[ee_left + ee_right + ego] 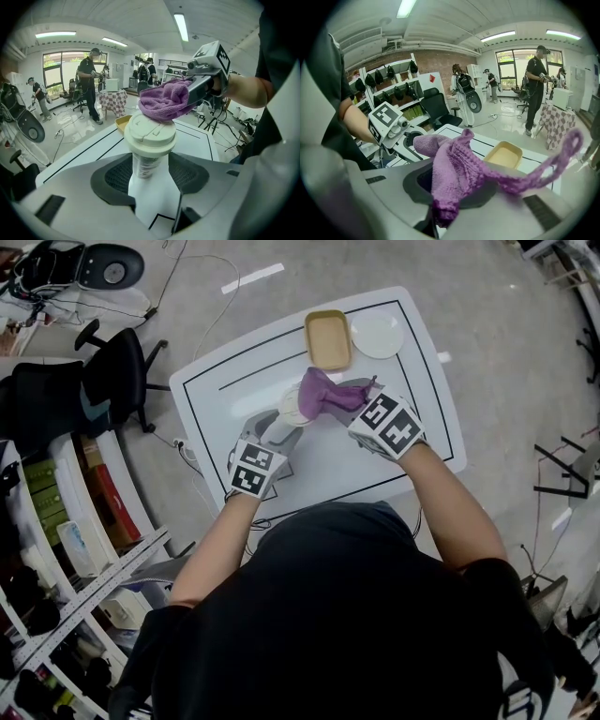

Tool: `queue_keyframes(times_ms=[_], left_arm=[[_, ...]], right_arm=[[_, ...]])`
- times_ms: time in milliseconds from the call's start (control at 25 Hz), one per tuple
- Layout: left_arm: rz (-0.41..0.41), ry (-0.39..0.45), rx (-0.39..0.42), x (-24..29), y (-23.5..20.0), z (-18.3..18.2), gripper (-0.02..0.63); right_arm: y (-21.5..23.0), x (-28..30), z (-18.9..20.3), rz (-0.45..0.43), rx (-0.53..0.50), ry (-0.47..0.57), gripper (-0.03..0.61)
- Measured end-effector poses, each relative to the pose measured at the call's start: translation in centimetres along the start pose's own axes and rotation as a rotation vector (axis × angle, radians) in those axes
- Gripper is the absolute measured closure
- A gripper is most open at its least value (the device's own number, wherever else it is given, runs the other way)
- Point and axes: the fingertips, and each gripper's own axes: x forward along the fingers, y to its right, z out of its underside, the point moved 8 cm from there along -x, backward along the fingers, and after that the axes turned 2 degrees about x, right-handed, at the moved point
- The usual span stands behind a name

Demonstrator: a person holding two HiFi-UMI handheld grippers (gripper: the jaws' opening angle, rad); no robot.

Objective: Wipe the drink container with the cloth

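Note:
A drink container (296, 407) with a cream lid (150, 133) stands upright between the jaws of my left gripper (284, 430) (150, 174), and the dark pads sit against its sides. My right gripper (353, 399) (450, 199) is shut on a purple cloth (327, 393) (453, 171). The cloth (166, 101) lies over the far side of the lid, and its loose end trails to the right. In the left gripper view the right gripper (205, 84) comes in from the upper right; the right gripper view shows the left gripper (396, 133) at the left.
A white table (328, 474) with black outline carries a tan tray (328, 338) and a white plate (377, 334) at its far edge. Black office chairs (112, 381) and shelves (66, 521) stand to the left. People stand in the room beyond.

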Motion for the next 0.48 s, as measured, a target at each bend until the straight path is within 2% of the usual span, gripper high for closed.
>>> queue_keyframes(times_ms=[200, 480], left_arm=[[0.011, 0.008, 0.027, -1.0, -0.2, 0.0, 0.345], [0.01, 0.058, 0.02, -3.8, -1.8, -0.6, 0.342]], right_arm=[[0.1, -0.8, 0.6, 0.003, 0.039, 0.034, 0.5], [0.0, -3.7, 1.8, 0.07, 0.085, 0.12, 0.502]])
